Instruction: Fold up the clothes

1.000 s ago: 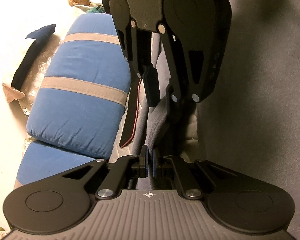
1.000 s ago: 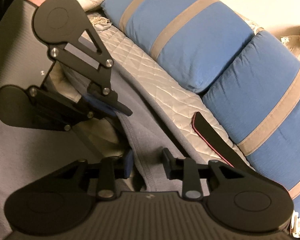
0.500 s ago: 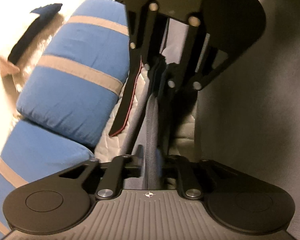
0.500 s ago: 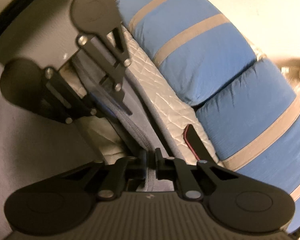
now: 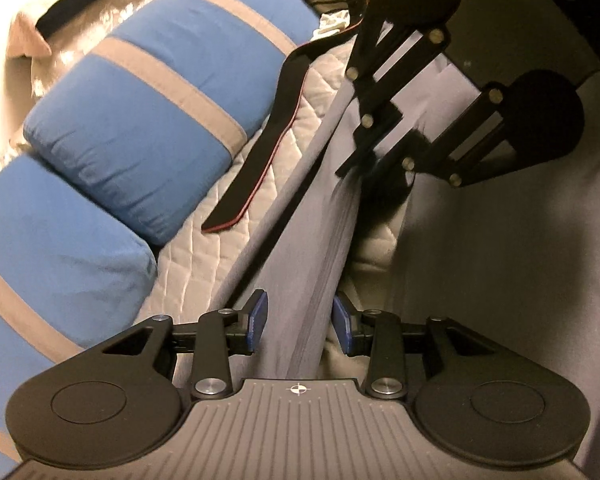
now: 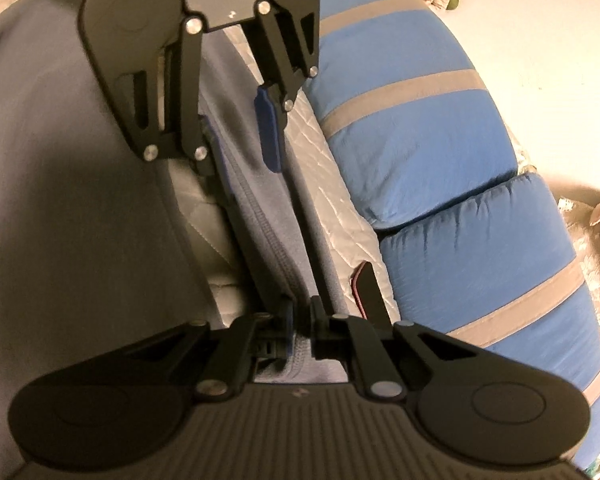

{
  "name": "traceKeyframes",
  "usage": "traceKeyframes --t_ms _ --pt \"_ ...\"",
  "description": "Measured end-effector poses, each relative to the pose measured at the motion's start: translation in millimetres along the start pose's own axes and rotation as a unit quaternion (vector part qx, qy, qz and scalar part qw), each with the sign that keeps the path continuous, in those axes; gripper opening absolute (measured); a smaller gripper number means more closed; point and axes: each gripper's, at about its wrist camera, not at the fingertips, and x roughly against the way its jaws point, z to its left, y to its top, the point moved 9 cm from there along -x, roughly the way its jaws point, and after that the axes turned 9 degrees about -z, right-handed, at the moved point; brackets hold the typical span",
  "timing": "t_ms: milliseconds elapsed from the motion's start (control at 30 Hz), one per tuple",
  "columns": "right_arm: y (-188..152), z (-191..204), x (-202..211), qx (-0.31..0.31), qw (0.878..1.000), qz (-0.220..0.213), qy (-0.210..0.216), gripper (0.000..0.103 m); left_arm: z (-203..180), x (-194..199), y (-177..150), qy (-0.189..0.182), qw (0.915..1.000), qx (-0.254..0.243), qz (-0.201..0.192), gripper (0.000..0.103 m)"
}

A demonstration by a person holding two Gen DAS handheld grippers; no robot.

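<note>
The right gripper (image 6: pixel 300 320) is clamped on the ribbed hem of the grey garment (image 5: pixel 316 248), which runs as a taut band between both grippers above the white quilted cover (image 5: pixel 204 264). The left gripper (image 5: pixel 300 320) has just been opening; its jaws stand apart, the band passing between the blue pads (image 5: pixel 258 316) without contact. Blue striped pillows (image 6: pixel 420 120) and a black strap (image 5: pixel 268 152) lie beside the garment.

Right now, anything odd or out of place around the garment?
A black strap with red edging lies loose on the quilted cover beside the grey garment, against the blue cushions. It looks unrelated to the folding. Nothing spilled or damaged.
</note>
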Motion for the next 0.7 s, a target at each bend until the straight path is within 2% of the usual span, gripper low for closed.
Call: traceKeyframes --t_ms 267,433,600,700 --pt "2 0 2 0.011 1.0 -0.004 -0.007 0.009 8 -11 -15 0.003 0.9993 0.027 0.025 0.033" --pt "2 0 2 0.015 1.0 -0.006 -0.009 0.009 10 -9 -14 0.003 0.9989 0.042 0.022 0.025" --pt "-1 -1 0 0.009 1.0 -0.003 -0.008 0.009 9 -7 -9 -0.019 0.9988 0.043 0.011 0.027" --pt "-1 0 1 0.012 1.0 -0.003 -0.008 0.01 11 -2 -6 -0.028 0.998 0.058 0.002 0.032"
